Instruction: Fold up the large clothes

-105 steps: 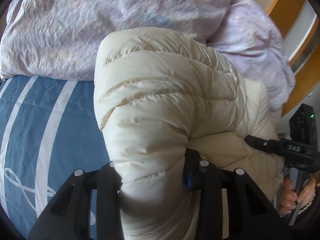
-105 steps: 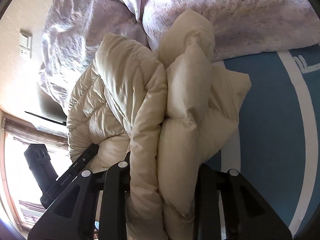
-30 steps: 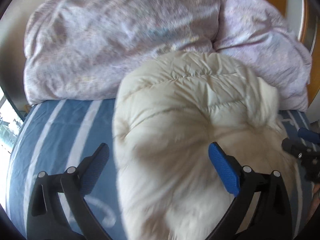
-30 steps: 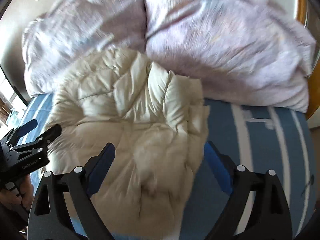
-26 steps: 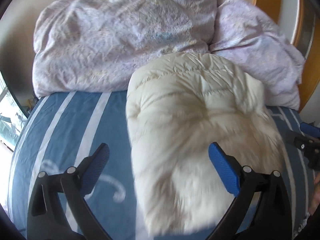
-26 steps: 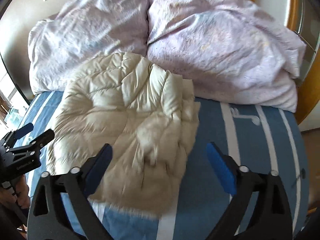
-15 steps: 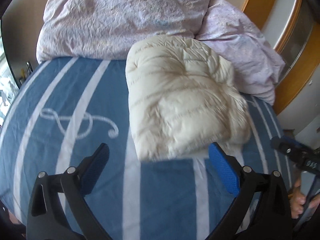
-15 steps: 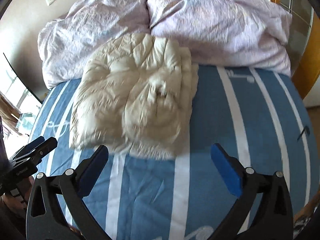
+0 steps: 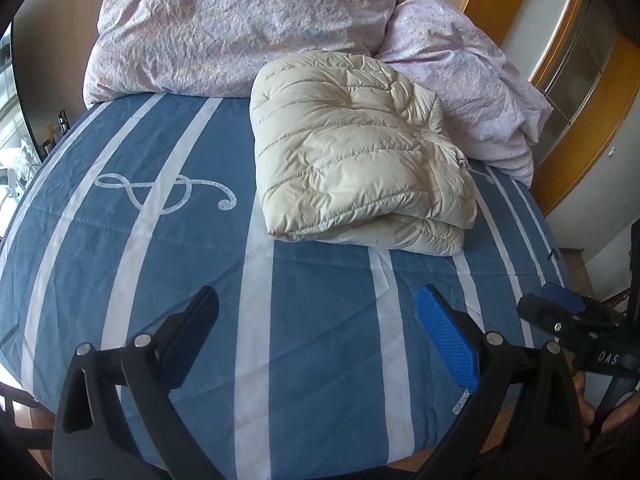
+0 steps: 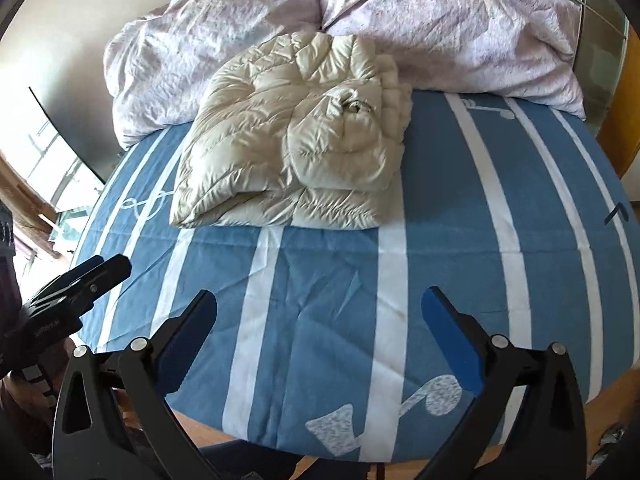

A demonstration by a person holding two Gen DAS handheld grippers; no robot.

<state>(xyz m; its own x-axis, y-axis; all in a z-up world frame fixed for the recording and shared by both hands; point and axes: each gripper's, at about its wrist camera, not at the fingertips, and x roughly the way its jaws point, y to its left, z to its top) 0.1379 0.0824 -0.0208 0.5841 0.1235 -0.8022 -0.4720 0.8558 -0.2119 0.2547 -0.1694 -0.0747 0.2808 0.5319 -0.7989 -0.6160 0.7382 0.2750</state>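
A cream quilted puffer jacket (image 9: 352,152) lies folded in a compact bundle on the blue striped bed sheet (image 9: 200,264), against the duvet. It also shows in the right wrist view (image 10: 296,144). My left gripper (image 9: 318,320) is open and empty, well back from the jacket over the near part of the bed. My right gripper (image 10: 318,320) is open and empty too, near the bed's front edge. The right gripper shows at the right edge of the left wrist view (image 9: 568,316), and the left gripper at the left edge of the right wrist view (image 10: 80,280).
A crumpled lilac duvet (image 9: 248,24) is piled at the head of the bed, also in the right wrist view (image 10: 440,20). A wooden frame and cabinet (image 9: 580,92) stand at the right. A window (image 10: 48,168) is on the left.
Both grippers let go of the jacket, opened, and pulled back toward the bed's front edge. The jacket now lies folded on the sheet.
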